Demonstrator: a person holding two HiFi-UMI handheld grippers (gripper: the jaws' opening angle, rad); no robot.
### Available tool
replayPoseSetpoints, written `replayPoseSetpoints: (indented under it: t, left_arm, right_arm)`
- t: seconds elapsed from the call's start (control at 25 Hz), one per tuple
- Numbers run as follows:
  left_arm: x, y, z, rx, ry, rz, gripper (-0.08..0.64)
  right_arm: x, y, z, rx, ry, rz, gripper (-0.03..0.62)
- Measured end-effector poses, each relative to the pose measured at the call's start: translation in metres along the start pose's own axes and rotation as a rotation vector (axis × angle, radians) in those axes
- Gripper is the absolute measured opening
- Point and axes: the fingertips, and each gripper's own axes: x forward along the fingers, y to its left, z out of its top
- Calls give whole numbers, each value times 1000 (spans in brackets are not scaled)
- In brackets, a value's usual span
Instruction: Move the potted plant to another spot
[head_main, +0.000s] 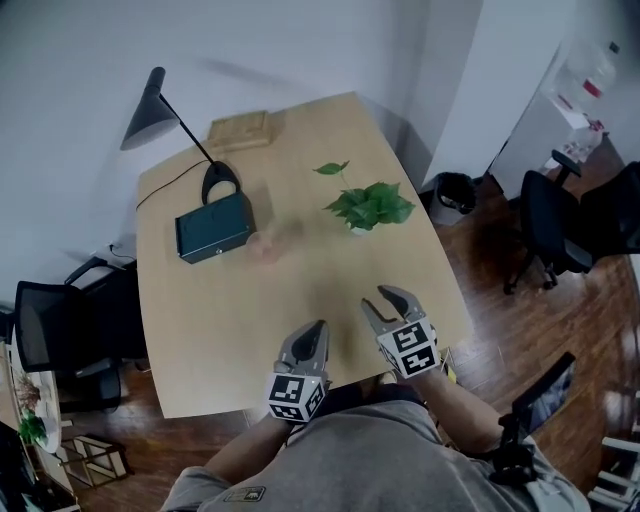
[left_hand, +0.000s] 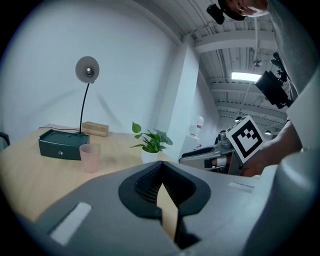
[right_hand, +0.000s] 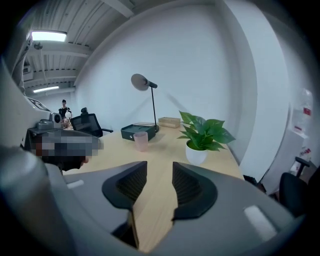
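Note:
The potted plant (head_main: 368, 205), green leaves in a small white pot, stands upright on the far right part of the light wooden table (head_main: 200, 340). It also shows as the plant (left_hand: 151, 141) in the left gripper view and the plant (right_hand: 204, 132) in the right gripper view. Both grippers hover over the table's near edge, well short of it. My left gripper (head_main: 316, 328) (left_hand: 161, 166) is shut with nothing in it. My right gripper (head_main: 385, 300) (right_hand: 160, 167) stands open with a narrow gap, and only bare table shows between its jaws.
A pink cup (head_main: 265, 243) stands mid-table beside a dark green box (head_main: 213, 227). A black desk lamp (head_main: 150, 110) and a wooden box (head_main: 238, 130) are at the far end. Office chairs (head_main: 560, 220) and a bin (head_main: 452, 192) flank the table on the right.

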Motion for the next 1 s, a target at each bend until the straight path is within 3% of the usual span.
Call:
replayPoseSetpoints:
  t: [0.32,0.52,0.72,1.0]
  left_arm:
    - [-32,-53,-15,-17,-58,129,-6]
    - [-58,-101,-35,-51,-79,201,-6]
    - [-78,-133,-47,-47,-84,209,-6]
    - [-91,-152,-47,-29,-83,133,-6]
  right_arm:
    - [-62,22,-28,-27,-30,134,16]
    - [-117,37,-58,-52,-33,230,6]
    - [-153,50,-73,-54,-50,262,6]
    - [-182,69,-71,-41,-79,235,6]
